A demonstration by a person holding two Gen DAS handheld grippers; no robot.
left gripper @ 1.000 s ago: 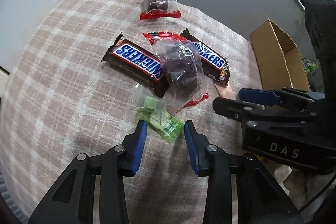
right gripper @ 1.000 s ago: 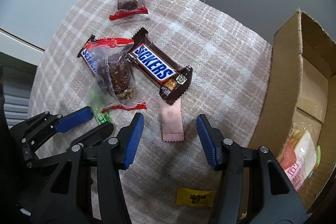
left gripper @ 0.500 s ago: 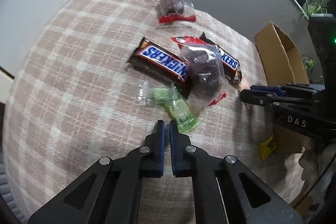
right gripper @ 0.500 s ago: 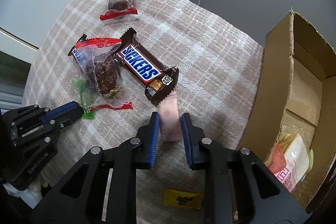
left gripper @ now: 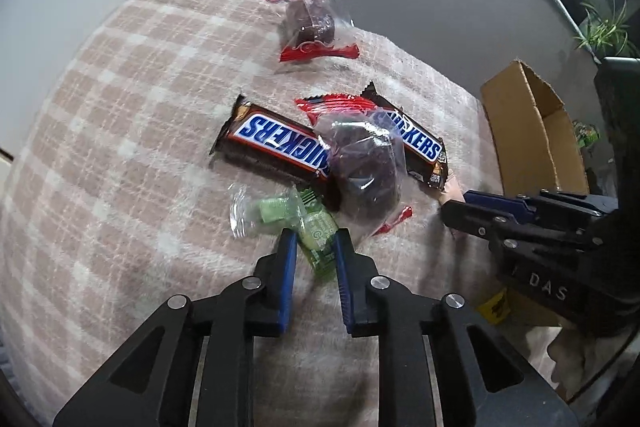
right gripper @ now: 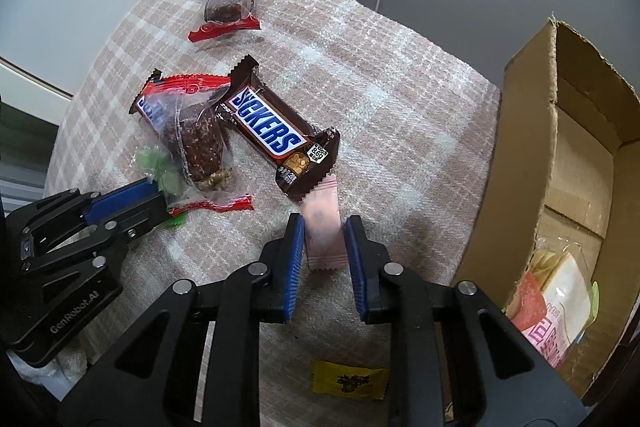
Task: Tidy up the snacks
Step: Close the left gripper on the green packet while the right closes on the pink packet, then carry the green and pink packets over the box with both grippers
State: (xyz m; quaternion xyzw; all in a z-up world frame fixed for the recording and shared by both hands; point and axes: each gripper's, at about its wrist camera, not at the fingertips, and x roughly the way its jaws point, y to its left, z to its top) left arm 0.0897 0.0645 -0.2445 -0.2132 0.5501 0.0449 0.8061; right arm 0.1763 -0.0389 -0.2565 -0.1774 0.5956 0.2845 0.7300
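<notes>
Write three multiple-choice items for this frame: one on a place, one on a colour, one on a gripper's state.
1. The nearer clear-wrapped chocolate cake lies:
A. in the cardboard box
B. across both Snickers bars
C. on the yellow packet

2. The candy packet at that cake's near end is:
A. blue
B. white
C. green

3. The right gripper is:
A. open above the cloth
B. shut on the pink packet
C. shut on a Snickers bar

Answers:
1 B: its clear wrapper overlaps both bars' ends.
2 C: the green candy packet shows pale green through its wrapper.
3 B: both blue pads press on the pink packet's sides.
</notes>
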